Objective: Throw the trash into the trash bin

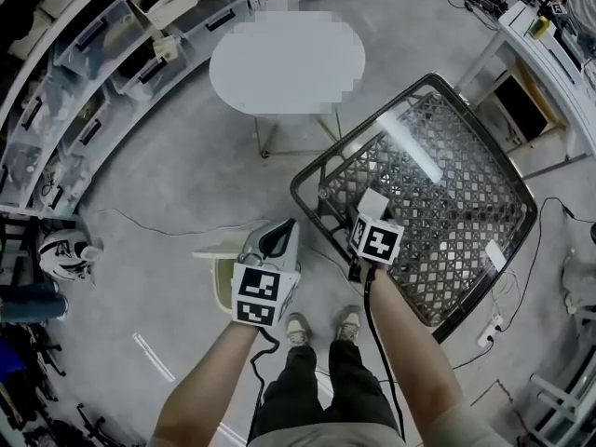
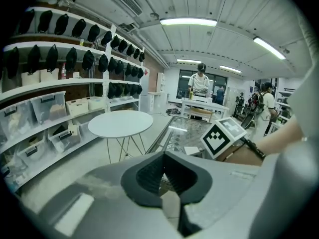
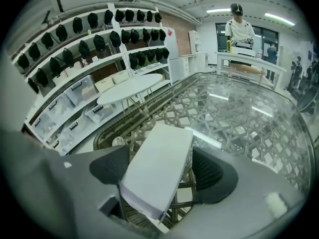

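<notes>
1. Right gripper (image 3: 163, 176): grey moulded body with dark ribbed pads. Its jaws are spread wide to either side of the white box (image 3: 158, 153), and the pads do not visibly press on it.
2. White box, judged to be the trash: flat, rectangular, matt and card-like, with sharp edges. It lies on the table (image 1: 466, 175), near the corner closest to the person.
3. Left gripper (image 2: 165, 176): the pads are drawn together at the tips with nothing between them. In the head view it sits over the trash bin (image 1: 222, 285).
4. Table: a glossy clear glass sheet over a woven wicker lattice, in a dark frame with rounded corners.
5. Trash bin: pale, squarish and open-topped, standing on the smooth grey floor beside the person's feet.
6. Progress (judged): early. The box is not yet gripped, so grasping it, carrying it and dropping it in the bin all remain.
</notes>
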Demonstrator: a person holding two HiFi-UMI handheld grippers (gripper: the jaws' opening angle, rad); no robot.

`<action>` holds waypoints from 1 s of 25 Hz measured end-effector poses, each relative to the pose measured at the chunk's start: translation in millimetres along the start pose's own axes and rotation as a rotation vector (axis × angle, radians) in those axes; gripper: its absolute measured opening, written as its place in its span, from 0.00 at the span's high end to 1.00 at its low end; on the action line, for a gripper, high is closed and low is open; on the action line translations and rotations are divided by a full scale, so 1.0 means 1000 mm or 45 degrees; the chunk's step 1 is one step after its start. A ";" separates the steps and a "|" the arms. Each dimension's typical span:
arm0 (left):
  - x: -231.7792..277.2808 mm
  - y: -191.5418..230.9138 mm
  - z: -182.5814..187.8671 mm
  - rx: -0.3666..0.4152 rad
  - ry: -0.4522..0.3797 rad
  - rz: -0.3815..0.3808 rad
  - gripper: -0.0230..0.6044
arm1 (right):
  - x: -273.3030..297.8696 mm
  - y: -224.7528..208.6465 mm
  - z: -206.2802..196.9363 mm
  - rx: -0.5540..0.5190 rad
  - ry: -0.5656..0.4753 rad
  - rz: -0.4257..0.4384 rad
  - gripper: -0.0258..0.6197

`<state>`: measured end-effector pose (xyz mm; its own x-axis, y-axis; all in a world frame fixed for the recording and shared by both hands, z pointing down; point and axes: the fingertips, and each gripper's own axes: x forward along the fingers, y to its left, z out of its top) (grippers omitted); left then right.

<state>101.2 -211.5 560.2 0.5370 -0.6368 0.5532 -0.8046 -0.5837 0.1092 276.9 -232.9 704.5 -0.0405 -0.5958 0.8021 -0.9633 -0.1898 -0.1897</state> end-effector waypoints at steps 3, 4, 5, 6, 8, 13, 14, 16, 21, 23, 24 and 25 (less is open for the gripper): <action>-0.004 0.003 -0.007 -0.011 0.011 0.001 0.96 | -0.001 0.002 0.002 -0.021 -0.010 -0.007 0.38; -0.005 0.004 -0.009 -0.014 0.015 0.001 0.96 | -0.002 0.001 0.003 -0.024 -0.011 -0.008 0.38; -0.006 0.003 -0.011 -0.015 0.018 0.001 0.96 | -0.002 0.000 0.003 -0.024 -0.011 -0.009 0.39; -0.007 0.003 -0.014 -0.015 0.021 0.002 0.96 | -0.003 -0.002 0.003 -0.022 -0.014 -0.010 0.39; -0.011 0.004 -0.017 -0.012 0.023 0.005 0.96 | -0.006 -0.004 0.007 -0.029 -0.035 -0.005 0.40; -0.029 0.015 -0.012 -0.014 0.005 0.042 0.96 | -0.035 0.003 0.032 -0.064 -0.118 0.046 0.40; -0.033 0.018 -0.008 -0.015 -0.002 0.051 0.96 | -0.044 0.006 0.039 -0.071 -0.138 0.061 0.40; -0.043 0.021 -0.001 -0.015 -0.020 0.067 0.96 | -0.065 0.012 0.054 -0.101 -0.188 0.093 0.41; -0.067 0.025 0.025 -0.028 -0.075 0.102 0.96 | -0.126 0.034 0.094 -0.368 -0.368 0.124 0.41; -0.079 0.026 0.039 -0.030 -0.108 0.124 0.96 | -0.152 0.045 0.107 -0.455 -0.437 0.148 0.41; -0.086 0.027 0.047 -0.032 -0.126 0.135 0.96 | -0.165 0.051 0.113 -0.489 -0.471 0.163 0.41; -0.093 0.027 0.054 -0.032 -0.142 0.146 0.96 | -0.179 0.057 0.119 -0.518 -0.503 0.180 0.41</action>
<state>43.0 -195.6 467.1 0.4647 -0.7514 0.4684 -0.8678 -0.4917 0.0721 260.7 -230.2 483.1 -0.1490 -0.8541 0.4982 -0.9834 0.1809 0.0160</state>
